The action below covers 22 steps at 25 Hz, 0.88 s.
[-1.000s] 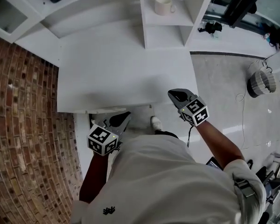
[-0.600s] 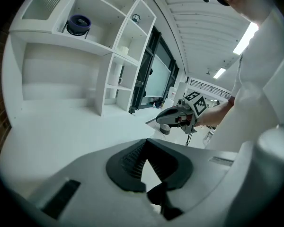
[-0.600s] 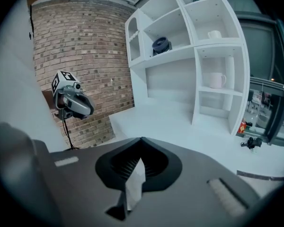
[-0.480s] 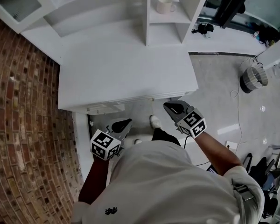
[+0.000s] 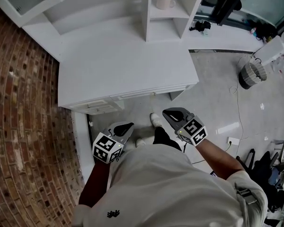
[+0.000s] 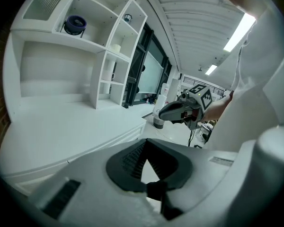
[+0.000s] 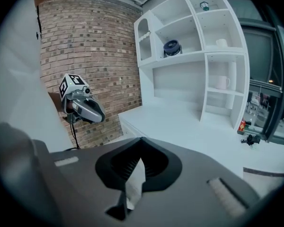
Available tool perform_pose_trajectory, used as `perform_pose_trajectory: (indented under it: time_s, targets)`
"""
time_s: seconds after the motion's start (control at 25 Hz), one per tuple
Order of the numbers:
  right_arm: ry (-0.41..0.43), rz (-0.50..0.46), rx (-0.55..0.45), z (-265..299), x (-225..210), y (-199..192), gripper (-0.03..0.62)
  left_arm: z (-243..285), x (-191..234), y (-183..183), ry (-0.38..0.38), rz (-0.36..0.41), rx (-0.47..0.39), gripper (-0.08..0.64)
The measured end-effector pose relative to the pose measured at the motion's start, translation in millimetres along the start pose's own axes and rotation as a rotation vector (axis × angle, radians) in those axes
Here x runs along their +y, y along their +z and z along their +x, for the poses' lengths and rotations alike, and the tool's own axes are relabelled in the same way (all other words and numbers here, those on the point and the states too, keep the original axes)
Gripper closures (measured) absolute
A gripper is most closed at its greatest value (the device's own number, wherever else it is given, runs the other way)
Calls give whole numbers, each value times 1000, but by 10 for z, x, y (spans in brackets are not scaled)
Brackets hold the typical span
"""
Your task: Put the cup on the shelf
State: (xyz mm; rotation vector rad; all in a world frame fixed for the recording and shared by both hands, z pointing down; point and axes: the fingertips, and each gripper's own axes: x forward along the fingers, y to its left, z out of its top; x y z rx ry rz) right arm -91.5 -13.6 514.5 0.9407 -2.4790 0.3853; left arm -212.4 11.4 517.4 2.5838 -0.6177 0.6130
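The white cup [image 5: 164,1] stands upright in a compartment of the white shelf unit [image 5: 148,30] at the back of the desk; the right gripper view shows the cup [image 7: 222,82] there too. Neither gripper is near it. My left gripper [image 5: 125,126] is shut and empty, held low in front of the desk's front edge. My right gripper [image 5: 169,112] is also shut and empty, over the floor just off the desk's front right corner. The left gripper view shows the left gripper [image 6: 146,142] with its tips together, and the right gripper [image 7: 141,141] looks the same in its own view.
The white desk [image 5: 123,65] lies between me and the shelves. A brick wall [image 5: 23,126] runs along the left. A dark blue bowl [image 7: 171,47] sits on a higher shelf. A ribbed basket [image 5: 250,74] and cables lie on the floor at right. My shoe [image 5: 155,118] shows below.
Both grippers have drawn back from the desk toward my body; the right one was over the desk's front edge and is now over the floor. The cup has not moved.
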Motion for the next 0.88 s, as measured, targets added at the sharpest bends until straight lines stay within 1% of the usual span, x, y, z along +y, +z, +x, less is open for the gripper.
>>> perform_pose_trajectory:
  time_s: [0.28, 0.44, 0.56, 0.76, 0.88]
  targets:
    - [8, -20, 9, -68, 209, -32, 580, -104, -128, -79, -11, -1, -22, 554]
    - [9, -42, -8, -83, 287, 40, 580, -165, -184, -73, -14, 1, -43, 554]
    - [23, -46, 14, -106, 378, 9, 580, -220, -248, -71, -20, -2, -54, 554]
    - [31, -61, -9, -110, 483, 57, 581, -307, -356, -19, -40, -20, -93, 554]
    - [34, -58, -5, -108, 543, 44, 580, -345, -427, -10, -56, -26, -107, 554]
